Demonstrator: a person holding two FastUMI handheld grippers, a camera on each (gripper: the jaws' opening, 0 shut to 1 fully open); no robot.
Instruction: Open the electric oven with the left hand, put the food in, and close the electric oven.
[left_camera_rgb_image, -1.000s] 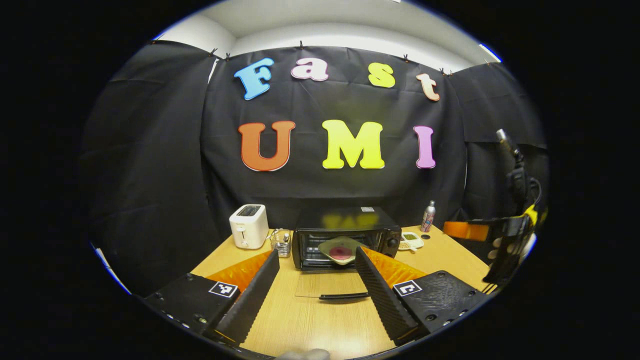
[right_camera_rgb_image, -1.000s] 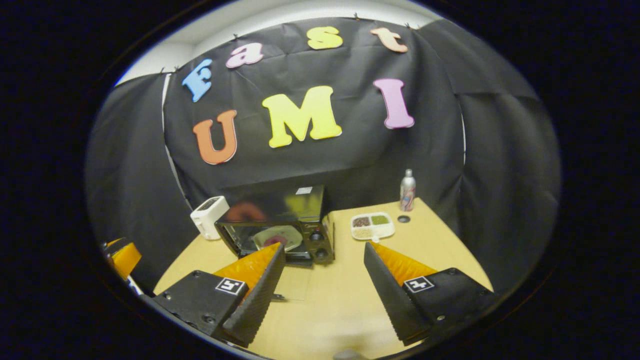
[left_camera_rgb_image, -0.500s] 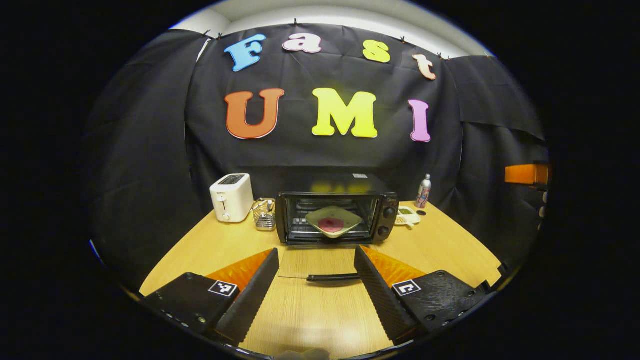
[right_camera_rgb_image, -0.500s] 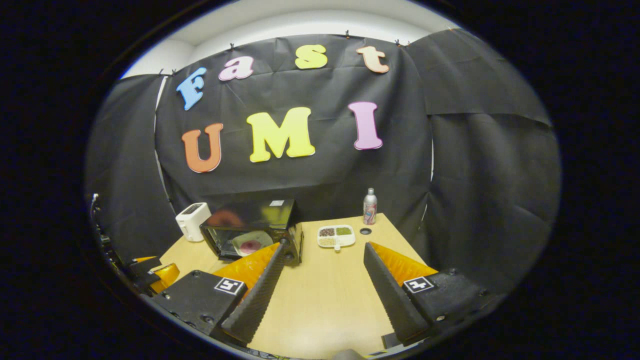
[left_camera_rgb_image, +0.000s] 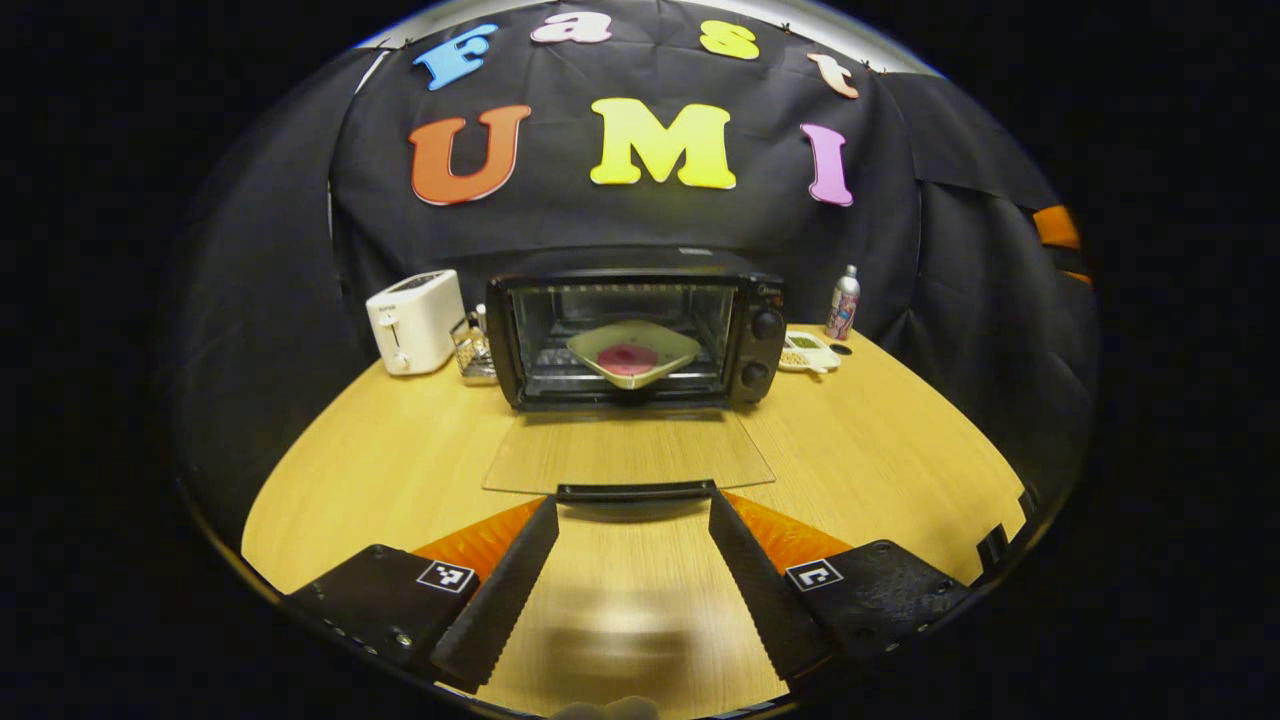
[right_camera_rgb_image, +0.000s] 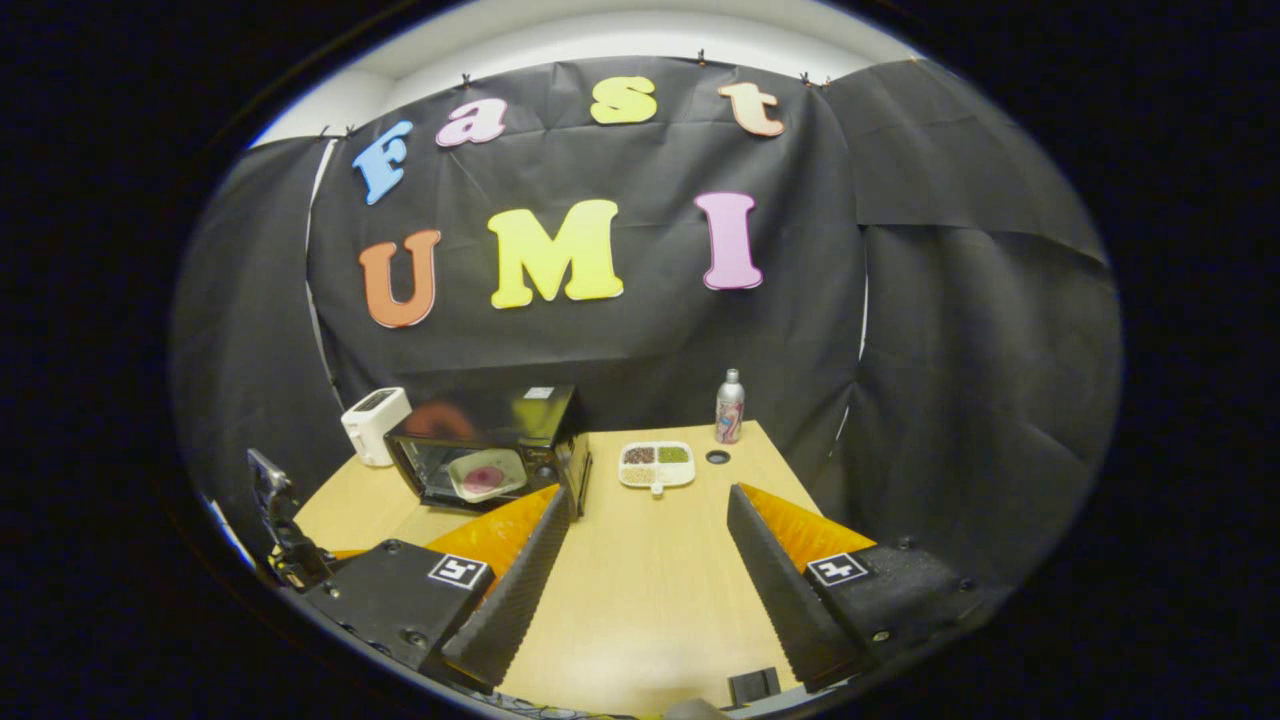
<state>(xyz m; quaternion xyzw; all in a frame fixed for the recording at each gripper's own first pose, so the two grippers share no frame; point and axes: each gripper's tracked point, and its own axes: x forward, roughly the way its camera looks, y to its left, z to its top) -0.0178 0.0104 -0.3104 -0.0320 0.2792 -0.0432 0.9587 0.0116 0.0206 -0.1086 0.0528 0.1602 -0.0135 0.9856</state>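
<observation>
The electric oven (left_camera_rgb_image: 635, 335) stands open at the back of the wooden table (left_camera_rgb_image: 400, 470), its glass door (left_camera_rgb_image: 628, 452) folded flat onto the tabletop. On the rack inside sits the plate of food (left_camera_rgb_image: 632, 352) – pale green with a red round on it. The left gripper (left_camera_rgb_image: 632, 497) hovers just before the door's black handle (left_camera_rgb_image: 635, 490), jaws apart and holding nothing. The right gripper (right_camera_rgb_image: 648, 500) hangs off to the oven's side (its jaws also apart) – empty over bare table.
</observation>
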